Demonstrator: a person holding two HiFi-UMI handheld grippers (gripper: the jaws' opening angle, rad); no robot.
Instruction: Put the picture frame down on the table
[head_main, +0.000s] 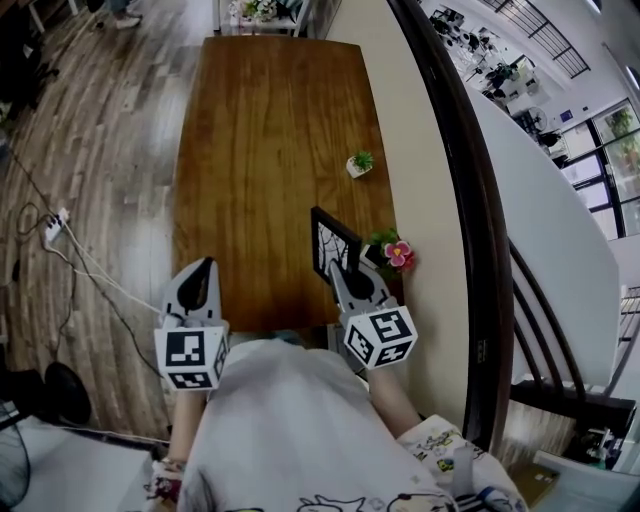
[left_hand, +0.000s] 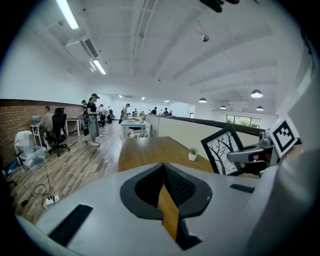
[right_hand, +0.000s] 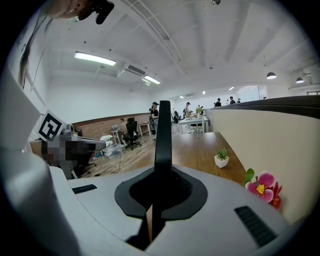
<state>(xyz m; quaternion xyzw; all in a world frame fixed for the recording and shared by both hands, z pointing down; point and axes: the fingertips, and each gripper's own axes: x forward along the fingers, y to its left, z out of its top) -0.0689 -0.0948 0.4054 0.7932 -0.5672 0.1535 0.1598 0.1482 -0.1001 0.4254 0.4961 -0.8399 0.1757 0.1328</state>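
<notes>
The picture frame (head_main: 333, 243), black-edged with a black-and-white tree print, stands upright and tilted above the near right part of the wooden table (head_main: 270, 130). My right gripper (head_main: 337, 270) is shut on its lower edge. In the right gripper view the frame (right_hand: 163, 135) shows edge-on as a black bar rising from between the jaws of the right gripper (right_hand: 160, 177). The left gripper view shows the frame's face (left_hand: 226, 151) at the right. My left gripper (head_main: 204, 268) hovers by the table's near left corner, shut on nothing (left_hand: 165, 172).
A small potted plant (head_main: 359, 163) stands near the table's right edge. A pink flower (head_main: 397, 254) sits just right of the frame, against the beige partition wall (head_main: 400, 120). A power strip (head_main: 52, 228) and cables lie on the floor at left. People stand far off.
</notes>
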